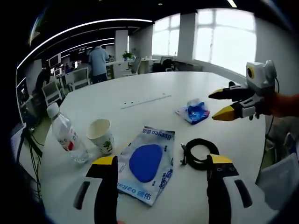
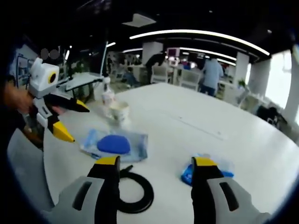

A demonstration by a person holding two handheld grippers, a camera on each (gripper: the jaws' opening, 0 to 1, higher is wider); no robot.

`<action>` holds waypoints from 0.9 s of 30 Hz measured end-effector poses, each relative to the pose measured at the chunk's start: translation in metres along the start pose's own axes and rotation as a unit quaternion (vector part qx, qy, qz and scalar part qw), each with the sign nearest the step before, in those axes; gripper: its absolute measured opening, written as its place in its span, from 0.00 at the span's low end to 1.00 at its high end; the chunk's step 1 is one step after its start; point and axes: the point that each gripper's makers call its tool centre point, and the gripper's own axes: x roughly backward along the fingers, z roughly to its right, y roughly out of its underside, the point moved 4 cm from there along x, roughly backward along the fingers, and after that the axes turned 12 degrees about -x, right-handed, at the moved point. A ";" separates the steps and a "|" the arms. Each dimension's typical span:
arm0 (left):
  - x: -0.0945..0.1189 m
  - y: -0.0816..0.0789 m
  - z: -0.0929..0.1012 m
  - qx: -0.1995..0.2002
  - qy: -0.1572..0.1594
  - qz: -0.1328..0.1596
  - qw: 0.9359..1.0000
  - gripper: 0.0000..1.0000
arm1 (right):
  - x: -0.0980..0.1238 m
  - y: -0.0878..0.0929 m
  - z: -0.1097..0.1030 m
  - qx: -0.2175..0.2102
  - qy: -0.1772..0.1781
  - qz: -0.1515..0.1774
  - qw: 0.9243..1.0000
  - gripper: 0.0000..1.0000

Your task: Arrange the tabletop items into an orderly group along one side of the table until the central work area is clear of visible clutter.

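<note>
Left gripper view: left gripper (image 1: pixel 161 165) jaws released above pouch (image 1: pixel 145 163); right gripper (image 2: pixel 152 167) jaws released.

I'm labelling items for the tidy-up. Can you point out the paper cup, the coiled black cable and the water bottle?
paper cup (image 1: pixel 101 135): left gripper view, on its side wall.
coiled black cable (image 1: pixel 201 154): left gripper view, on the loop's near edge.
water bottle (image 1: pixel 67 136): left gripper view, on the labelled body.

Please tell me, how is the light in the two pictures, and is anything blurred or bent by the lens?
Left gripper view: bright windows overexposed at the back, ceiling light strips curved by the fisheye, the table evenly lit, the blue-printed packet sharp. Right gripper view: darker room, the strip lights again bowed, the black cable coil sharp, the distant people soft.
</note>
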 end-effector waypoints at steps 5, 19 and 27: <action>0.004 0.014 -0.006 0.010 -0.009 -0.007 1.000 0.75 | -0.007 0.006 -0.006 0.004 -0.008 -0.009 1.000 0.56; 0.009 0.045 -0.020 0.033 -0.028 -0.027 0.999 0.71 | -0.027 0.014 -0.017 -0.001 -0.027 -0.023 0.999 0.54; 0.005 0.059 -0.024 0.045 -0.034 -0.035 0.998 0.68 | -0.039 0.018 -0.021 0.000 -0.040 -0.027 0.999 0.52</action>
